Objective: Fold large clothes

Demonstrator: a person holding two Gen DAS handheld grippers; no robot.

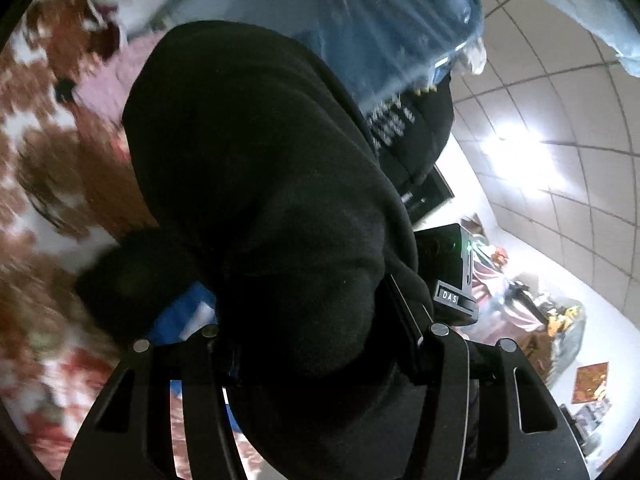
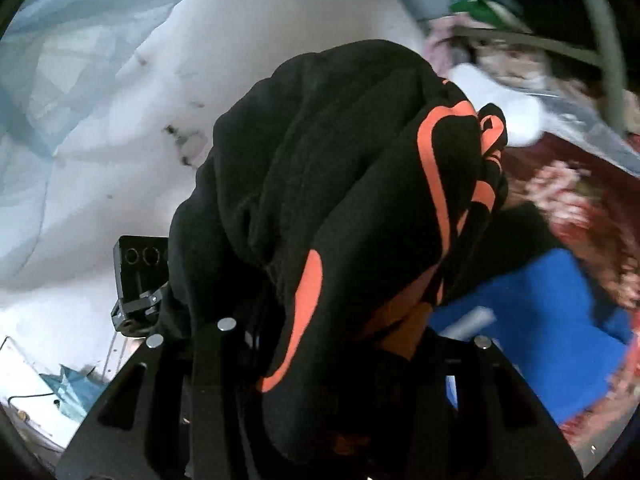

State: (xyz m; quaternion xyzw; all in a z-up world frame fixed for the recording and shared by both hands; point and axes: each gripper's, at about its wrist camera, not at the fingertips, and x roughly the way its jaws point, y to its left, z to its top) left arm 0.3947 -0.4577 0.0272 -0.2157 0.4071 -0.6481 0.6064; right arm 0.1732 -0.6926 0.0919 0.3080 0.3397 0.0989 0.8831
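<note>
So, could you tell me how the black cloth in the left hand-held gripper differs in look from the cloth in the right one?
The cloth bunched in the left hand-held gripper is plain black cloth with no marking visible. The cloth in the right hand-held gripper is black with orange stripes. The left bundle looks smooth and rounded; the right one shows deeper folds. Both are dark, bunched up and fill most of their view, hiding the jaws.

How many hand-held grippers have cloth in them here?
2. The left hand-held gripper grips plain black cloth; the right hand-held gripper grips black cloth with orange stripes.
</note>
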